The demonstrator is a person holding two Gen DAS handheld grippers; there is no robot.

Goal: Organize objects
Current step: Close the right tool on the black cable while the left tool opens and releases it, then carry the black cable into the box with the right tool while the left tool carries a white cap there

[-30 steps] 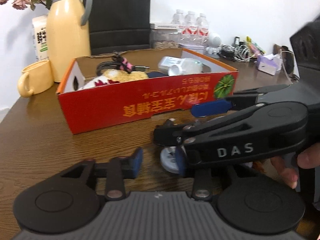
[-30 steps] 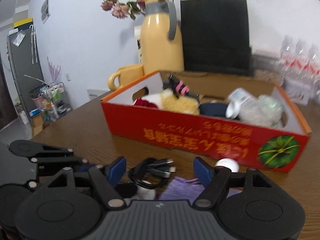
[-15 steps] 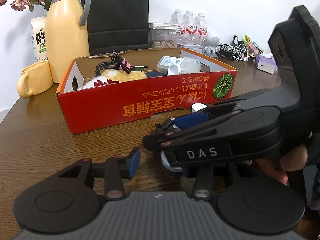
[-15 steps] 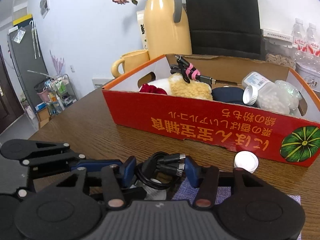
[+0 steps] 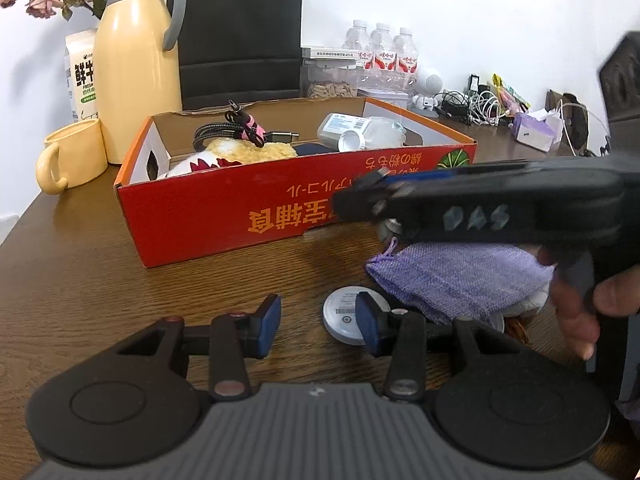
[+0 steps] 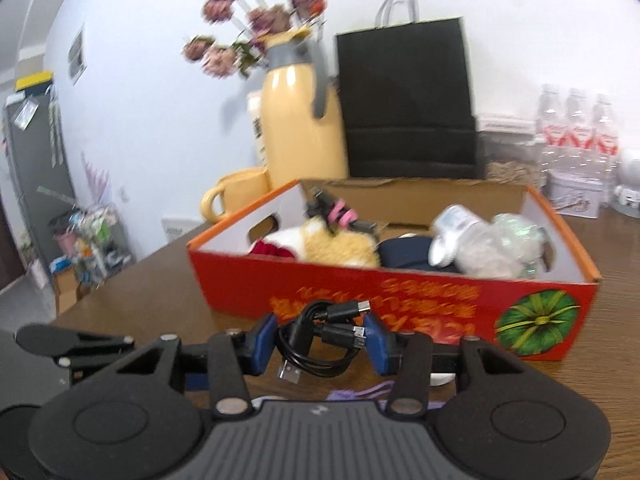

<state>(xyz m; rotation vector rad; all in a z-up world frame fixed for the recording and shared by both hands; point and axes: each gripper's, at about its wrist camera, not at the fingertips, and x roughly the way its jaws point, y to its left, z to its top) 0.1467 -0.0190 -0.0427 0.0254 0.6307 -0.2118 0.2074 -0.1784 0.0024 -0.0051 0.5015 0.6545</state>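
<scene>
My right tool (image 6: 320,340) has just closed on the black USB cable (image 6: 320,336); I should lift it over the red box (image 6: 392,292) wall at twelve o'clock. Left tool (image 5: 316,324) half open, empty.

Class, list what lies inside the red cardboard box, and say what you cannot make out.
Inside the red box: a braided cable, a yellow plush toy, a white bottle, crumpled clear plastic and something dark blue. Whatever lies beneath them is covered.
</scene>
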